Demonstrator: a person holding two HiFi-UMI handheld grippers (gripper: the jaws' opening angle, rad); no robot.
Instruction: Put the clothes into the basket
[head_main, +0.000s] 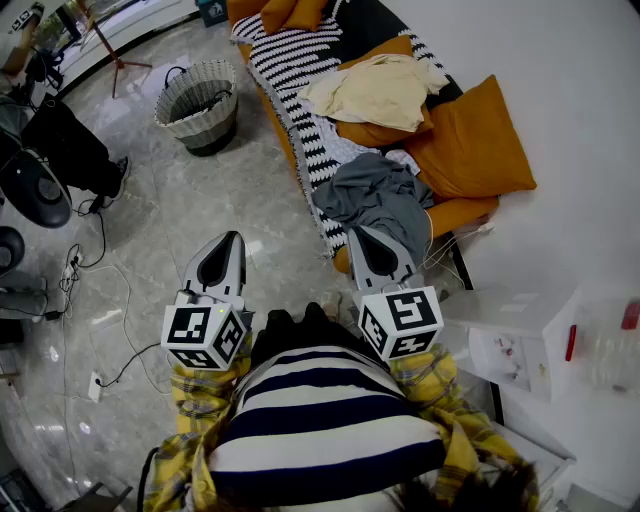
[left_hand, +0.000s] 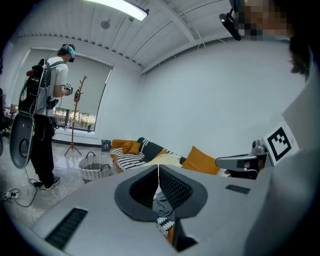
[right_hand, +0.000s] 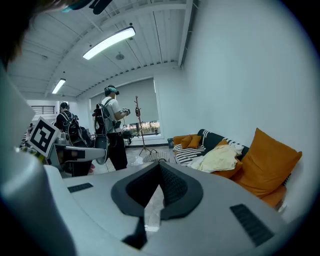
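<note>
Both grippers closed, jaws pressed together, nothing held. Left gripper (head_main: 231, 238) hangs over the marble floor (head_main: 160, 230). Right gripper (head_main: 361, 233) sits just beside the near end of the sofa (head_main: 460, 213).

Clothes, 2 pieces, both on the sofa:
- grey garment (head_main: 378, 195), crumpled at the near end, just ahead of the right gripper. It also shows past the closed jaws in the left gripper view (left_hand: 161, 200).
- cream garment (head_main: 378, 88), further along, draped over an orange cushion (head_main: 372, 133).

Basket (head_main: 192, 112): 1, white wicker with dark handles, on the floor beside the far part of the sofa, well apart from both grippers.

Other counts:
- 4 orange cushions. The big one (head_main: 478, 140) is against the wall and two small ones (head_main: 292, 12) are at the far end.
- 1 black-and-white striped throw (head_main: 288, 62).
- 2 marker cubes, left (head_main: 203, 337) and right (head_main: 400, 322).

Readable text: only the square markers on the cubes. The small dark box (left_hand: 105, 145) by the sofa's far end has a mark too small to read.

Right gripper view shows 2 other people (right_hand: 113, 125) standing with headsets and backpacks.
</note>
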